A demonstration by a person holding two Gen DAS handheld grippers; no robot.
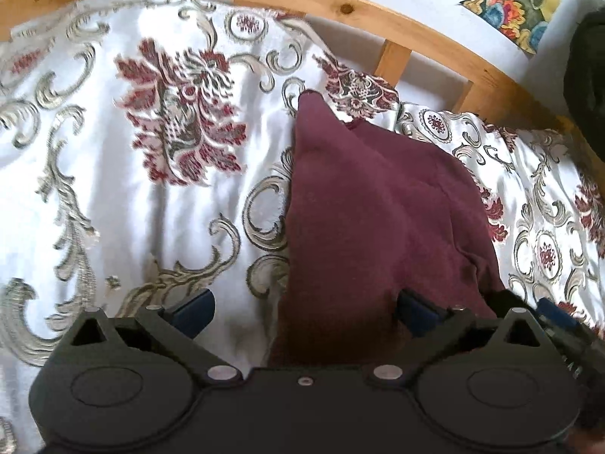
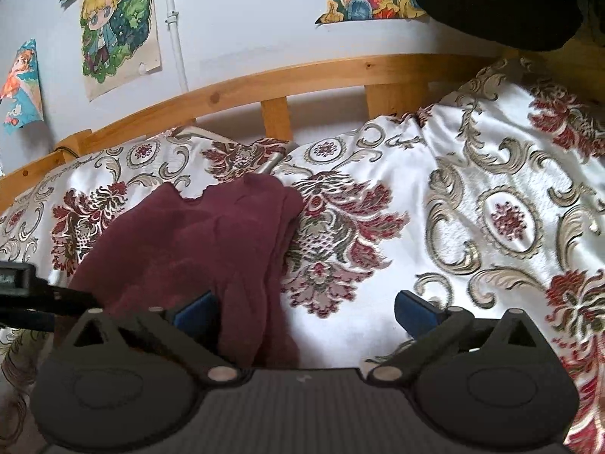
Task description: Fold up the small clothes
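A maroon garment (image 1: pixel 370 208) lies folded into a long strip on the floral bedspread (image 1: pixel 113 189). In the left wrist view my left gripper (image 1: pixel 306 310) is open, its blue pads wide apart over the garment's near left edge. In the right wrist view the same garment (image 2: pixel 196 249) lies at the left. My right gripper (image 2: pixel 306 312) is open over its near right edge; the left pad (image 2: pixel 194 312) is at the cloth, the right pad (image 2: pixel 416 312) is over bare bedspread. The left gripper's body (image 2: pixel 22 291) shows at the left edge.
A wooden bed rail (image 2: pixel 302 75) runs along the far side, with the wall and colourful posters (image 2: pixel 117 26) behind. A dark object (image 2: pixel 491 0) hangs at the upper right. The bedspread (image 2: pixel 472 208) stretches right of the garment.
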